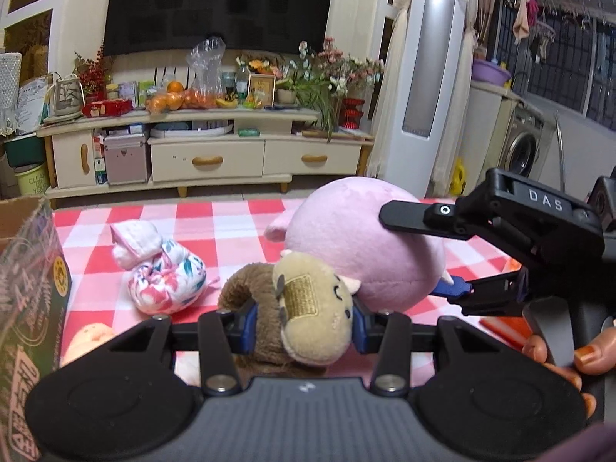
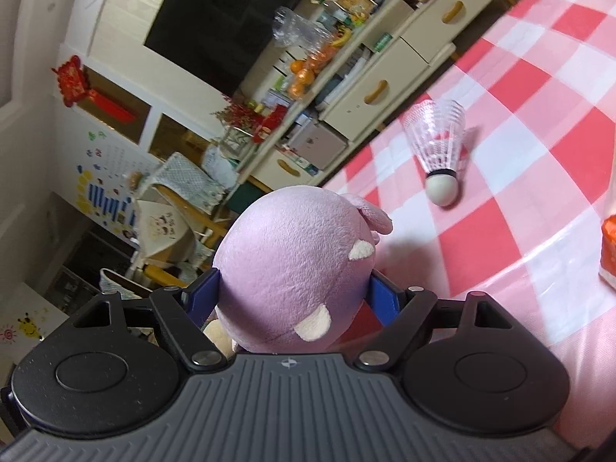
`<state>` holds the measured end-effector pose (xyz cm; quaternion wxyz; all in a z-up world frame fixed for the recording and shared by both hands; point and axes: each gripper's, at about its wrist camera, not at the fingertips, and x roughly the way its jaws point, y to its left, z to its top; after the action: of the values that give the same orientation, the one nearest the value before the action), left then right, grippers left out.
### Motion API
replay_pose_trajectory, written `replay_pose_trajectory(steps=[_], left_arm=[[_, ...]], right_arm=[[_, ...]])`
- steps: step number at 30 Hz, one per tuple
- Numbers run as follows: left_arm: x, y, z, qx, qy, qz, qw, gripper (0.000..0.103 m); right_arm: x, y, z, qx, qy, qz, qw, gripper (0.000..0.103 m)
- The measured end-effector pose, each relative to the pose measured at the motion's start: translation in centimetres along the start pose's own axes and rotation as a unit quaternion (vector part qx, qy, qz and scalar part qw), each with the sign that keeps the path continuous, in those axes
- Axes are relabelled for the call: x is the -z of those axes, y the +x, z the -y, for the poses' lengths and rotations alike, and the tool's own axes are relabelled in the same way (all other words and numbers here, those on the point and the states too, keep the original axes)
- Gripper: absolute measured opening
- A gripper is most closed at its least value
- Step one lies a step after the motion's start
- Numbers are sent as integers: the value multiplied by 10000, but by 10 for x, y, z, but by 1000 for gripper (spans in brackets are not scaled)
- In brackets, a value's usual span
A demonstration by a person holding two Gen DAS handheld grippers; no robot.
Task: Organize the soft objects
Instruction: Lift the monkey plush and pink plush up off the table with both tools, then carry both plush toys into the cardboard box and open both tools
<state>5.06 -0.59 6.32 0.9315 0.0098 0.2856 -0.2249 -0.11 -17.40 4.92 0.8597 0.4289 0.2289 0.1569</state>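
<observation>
A brown and tan plush animal (image 1: 308, 308) is pinched between the blue pads of my left gripper (image 1: 304, 321), held above the red-checked tablecloth (image 1: 231, 223). Right behind it, a round pink plush (image 1: 358, 238) is squeezed by my right gripper (image 1: 423, 254), which reaches in from the right with a person's hand (image 1: 569, 362) on its handle. In the right wrist view the same pink plush (image 2: 292, 273) fills the space between the right gripper's (image 2: 294, 296) blue pads, tilted over the table. A floral cloth pouch (image 1: 161, 269) lies on the cloth to the left.
A cardboard box (image 1: 27, 308) stands at the left edge. A shuttlecock (image 2: 439, 154) lies on the tablecloth (image 2: 519, 154), and an orange packet (image 2: 608, 254) sits at the right edge. A cluttered TV cabinet (image 1: 208, 146) stands beyond the table.
</observation>
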Motion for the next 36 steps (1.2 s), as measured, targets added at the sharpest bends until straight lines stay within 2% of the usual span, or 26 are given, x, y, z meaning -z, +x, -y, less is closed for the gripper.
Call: replay_pose_trajectory(steps=[9,17,28,36], left_arm=[[-9,-40,-3,109,-81,538,9985,44],[-14,-76,-14,60,26,1048,9945,44],[-11,-116,-45,-132,-81,1503,9885,44],[-2,-138,-72,-326,-297,1747,9836,44]], right_arm=[[0,-9,-27,-456,-88,225,9987,100],[2,-10,-66,-731,-592,437,9946,100],[4,17,-111,-936,-1249,456,9867,100],[4,54,-136,-992,-1705,341,9798,100]])
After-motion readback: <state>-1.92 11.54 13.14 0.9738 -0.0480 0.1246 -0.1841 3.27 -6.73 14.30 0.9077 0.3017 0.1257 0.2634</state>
